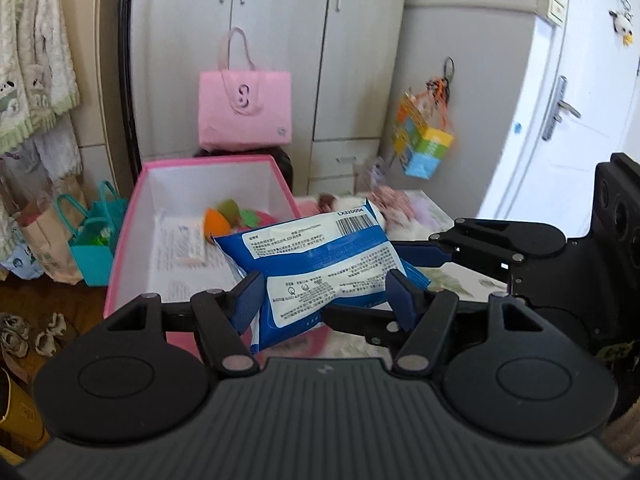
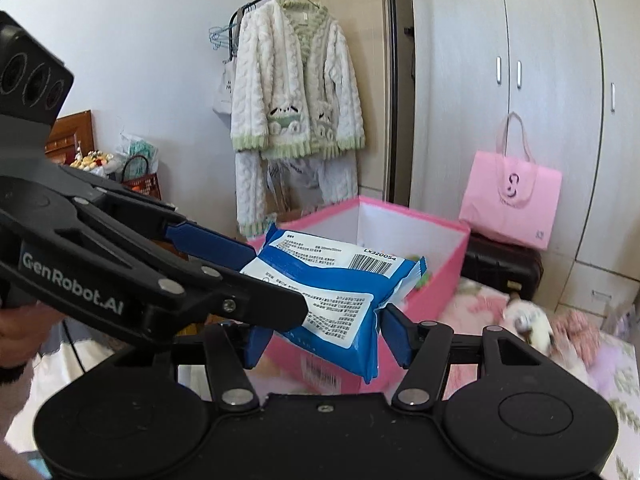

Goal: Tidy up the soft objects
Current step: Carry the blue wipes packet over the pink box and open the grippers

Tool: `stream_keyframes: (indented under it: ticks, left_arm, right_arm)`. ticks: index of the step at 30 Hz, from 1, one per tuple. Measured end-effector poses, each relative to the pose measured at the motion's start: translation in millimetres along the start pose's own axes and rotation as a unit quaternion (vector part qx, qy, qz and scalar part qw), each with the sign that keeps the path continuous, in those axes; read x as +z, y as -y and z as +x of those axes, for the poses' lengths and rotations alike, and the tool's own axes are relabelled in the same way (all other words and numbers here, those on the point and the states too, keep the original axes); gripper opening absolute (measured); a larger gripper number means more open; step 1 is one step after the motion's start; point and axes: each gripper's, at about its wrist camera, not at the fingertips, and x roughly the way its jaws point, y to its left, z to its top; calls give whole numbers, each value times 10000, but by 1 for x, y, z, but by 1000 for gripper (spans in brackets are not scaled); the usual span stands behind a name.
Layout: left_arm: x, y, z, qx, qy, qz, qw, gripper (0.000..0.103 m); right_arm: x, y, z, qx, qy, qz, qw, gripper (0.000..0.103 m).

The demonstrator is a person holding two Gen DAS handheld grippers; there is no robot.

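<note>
Jaws of the left gripper [image 1: 326, 300] clamp the blue wipes pack [image 1: 320, 268] above the pink storage box [image 1: 132, 216]; the right gripper's [image 2: 322, 342] jaws bracket it, contact unclear. Blurred plush toy [image 2: 528, 320] lies on the bed beyond.

Left wrist view: looking forward and slightly down along the left gripper [image 1: 326, 300], close over the blue-and-white plastic wipes pack [image 1: 320, 264], facing the open pink-rimmed fabric storage box [image 1: 128, 216] and grey wardrobe doors [image 1: 280, 40]. Right wrist view: mounted behind the right gripper [image 2: 324, 336], angled down the same way, equally near. Shared by both: pack, box, pink paper tote bag [image 2: 512, 204] (also each other's gripper, seen side-on).
</note>
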Motion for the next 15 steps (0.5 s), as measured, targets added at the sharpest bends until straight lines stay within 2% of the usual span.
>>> stream_keyframes:
  ticks: [10, 15]
  left_arm:
    - [23, -48, 54, 103, -61, -388, 9992, 65]
    - [28, -73, 88, 161, -281, -724, 9969, 64]
  right_arm:
    - [26, 21, 63, -65, -85, -255, 9996, 74]
    - [29, 38, 103, 45, -420, -132, 9990, 75]
